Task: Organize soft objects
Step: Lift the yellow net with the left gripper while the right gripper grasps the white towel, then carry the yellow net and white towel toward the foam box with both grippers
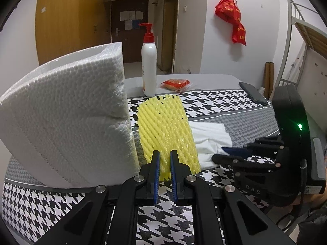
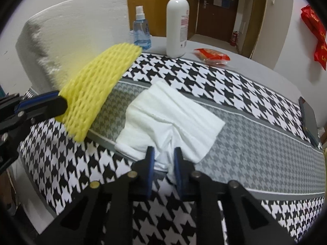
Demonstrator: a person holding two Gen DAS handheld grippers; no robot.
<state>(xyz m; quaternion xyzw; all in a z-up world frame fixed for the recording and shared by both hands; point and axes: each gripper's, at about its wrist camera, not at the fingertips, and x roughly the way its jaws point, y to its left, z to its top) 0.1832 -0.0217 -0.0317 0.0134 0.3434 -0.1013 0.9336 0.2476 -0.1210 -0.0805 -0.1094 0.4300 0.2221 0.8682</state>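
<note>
My left gripper [image 1: 165, 156] is shut on the near end of a yellow foam net sleeve [image 1: 166, 130] and holds it lifted off the table; the sleeve also shows in the right wrist view [image 2: 96, 81], arching up beside the foam box. My right gripper [image 2: 162, 153] is shut on the near edge of a folded white cloth [image 2: 173, 114], which lies on the houndstooth tablecloth. The cloth shows in the left wrist view [image 1: 210, 136] to the right of the sleeve, with the right gripper [image 1: 231, 155] on it.
A white polystyrene foam box [image 1: 67, 122] stands at the left. A white pump bottle [image 1: 149, 67], a small blue spray bottle [image 2: 141, 32] and a red snack packet [image 1: 176, 84] stand at the back. A dark phone [image 1: 253, 92] lies at the right edge.
</note>
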